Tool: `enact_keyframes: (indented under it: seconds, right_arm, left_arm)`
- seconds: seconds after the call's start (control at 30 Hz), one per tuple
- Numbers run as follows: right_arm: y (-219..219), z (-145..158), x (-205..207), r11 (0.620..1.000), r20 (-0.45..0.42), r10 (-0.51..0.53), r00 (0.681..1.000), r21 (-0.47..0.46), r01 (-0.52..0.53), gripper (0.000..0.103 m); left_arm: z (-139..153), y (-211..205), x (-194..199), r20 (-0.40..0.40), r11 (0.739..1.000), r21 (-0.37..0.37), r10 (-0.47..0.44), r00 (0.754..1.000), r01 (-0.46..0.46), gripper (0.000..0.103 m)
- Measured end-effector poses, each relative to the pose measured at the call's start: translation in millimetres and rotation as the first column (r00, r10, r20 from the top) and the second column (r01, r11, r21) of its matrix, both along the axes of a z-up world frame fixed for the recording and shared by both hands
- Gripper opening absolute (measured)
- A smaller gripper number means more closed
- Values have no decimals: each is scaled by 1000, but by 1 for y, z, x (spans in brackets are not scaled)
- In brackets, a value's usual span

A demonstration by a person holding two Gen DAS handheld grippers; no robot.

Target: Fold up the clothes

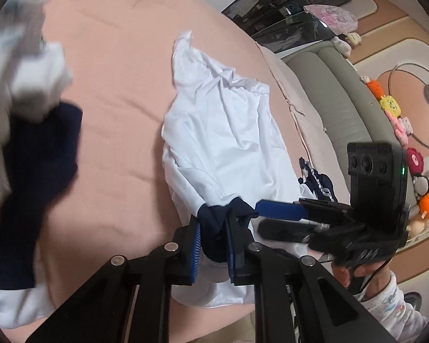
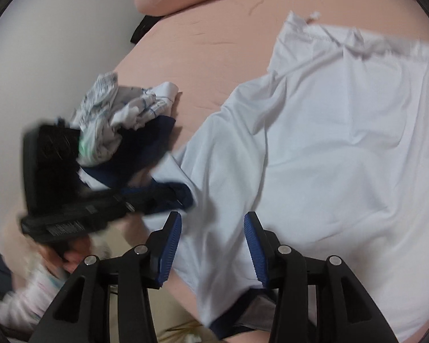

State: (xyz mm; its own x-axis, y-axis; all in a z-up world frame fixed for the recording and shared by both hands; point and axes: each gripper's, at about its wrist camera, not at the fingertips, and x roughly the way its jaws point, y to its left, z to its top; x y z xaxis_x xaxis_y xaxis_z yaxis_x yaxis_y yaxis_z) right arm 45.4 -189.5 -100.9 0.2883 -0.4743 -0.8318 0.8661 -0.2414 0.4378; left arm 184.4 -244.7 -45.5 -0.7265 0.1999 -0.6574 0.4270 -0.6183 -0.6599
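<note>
Shirt [image 1: 223,131], white, lies on the pink bed [image 1: 114,65] ahead of both grippers; left gripper [image 1: 213,241] pinches its navy cuff [image 1: 214,223], right gripper [image 2: 213,245] hangs half-open over the cloth.

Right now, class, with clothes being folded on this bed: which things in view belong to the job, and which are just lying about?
Part of the job:
- crumpled white cotton shirt with navy cuffs
- left claw, shut on a navy cuff
- right claw, open over the shirt
- heap of white and navy clothes

Lying about:
- row of plush toys
- grey-green padded headboard
</note>
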Motion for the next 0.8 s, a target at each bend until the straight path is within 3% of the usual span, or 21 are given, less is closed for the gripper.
enact_keyframes:
  seconds: [0.07,0.2,0.27,0.47,0.67,0.8]
  right_arm:
    - [3,5,11,999,-61,35,998,-26,-36,45]
    - [3,12,18,995,-9,38,999,-90,-39,45]
    - [-1,18,13,993,54,38,998,-111,-32,45]
    - [-2,38,-17,985,190,-44,981,-156,74,47]
    - [-9,31,-7,994,3,-57,998,-95,57,51]
    - [-7,18,-14,995,-19,-78,997,-62,77,50]
  left_arm:
    - [10,0,0,-9,1000,-17,-10,1000,10,12]
    - [27,3,-7,3,997,-55,-49,999,49,12]
    - [33,6,-12,27,994,-95,-60,998,62,12]
    - [50,11,-21,-17,990,-101,-103,995,101,12]
    - [44,15,-39,22,982,-119,-142,990,144,11]
    - [35,7,-30,37,990,-107,-93,995,97,11]
